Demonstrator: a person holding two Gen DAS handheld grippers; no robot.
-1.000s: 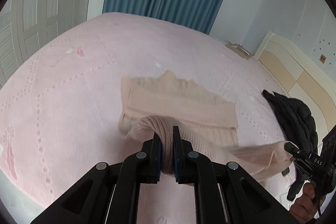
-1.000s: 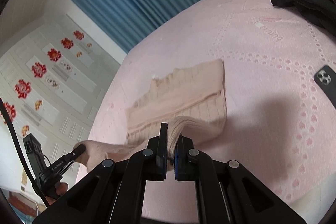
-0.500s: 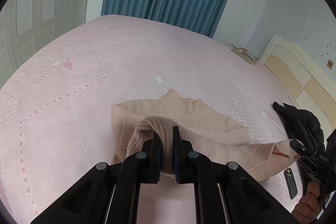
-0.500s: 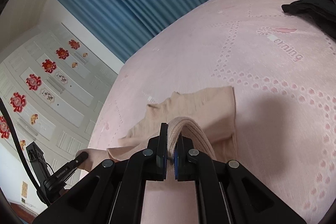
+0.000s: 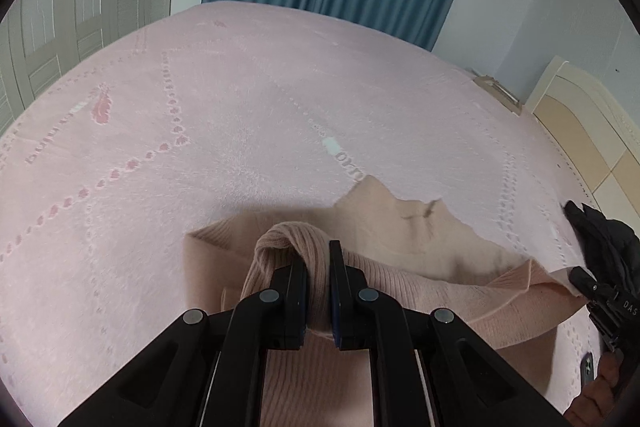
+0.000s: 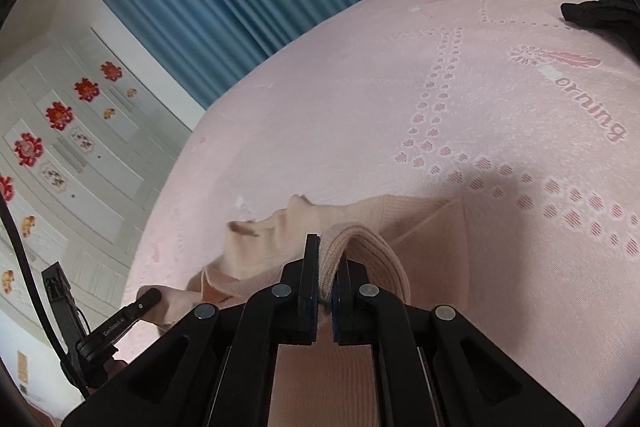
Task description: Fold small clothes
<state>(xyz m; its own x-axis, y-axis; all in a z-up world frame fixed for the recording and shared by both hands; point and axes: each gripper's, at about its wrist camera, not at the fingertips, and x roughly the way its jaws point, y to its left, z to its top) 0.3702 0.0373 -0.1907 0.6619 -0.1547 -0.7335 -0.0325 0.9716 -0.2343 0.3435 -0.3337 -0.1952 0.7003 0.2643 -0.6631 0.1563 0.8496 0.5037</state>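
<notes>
On the pink patterned bedspread (image 5: 248,131), both claws, left (image 5: 318,291) and right (image 6: 326,291), clamp the beige ribbed knit sweater's (image 5: 400,227) hem; fold half done, judging by its lie.

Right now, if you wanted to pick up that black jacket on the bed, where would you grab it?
Grab the black jacket at its raised, bunched-up top, coming down from above. It lies crumpled in a puffy heap on the pink bed cover, so the high folds give the fingers something to pinch; its flat edges do not.

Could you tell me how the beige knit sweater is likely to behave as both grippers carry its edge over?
Probably floppy: the sweater sags between the left gripper and right gripper. Likely light and grippy, since its ribbed knit bunches rather than slides.
</notes>
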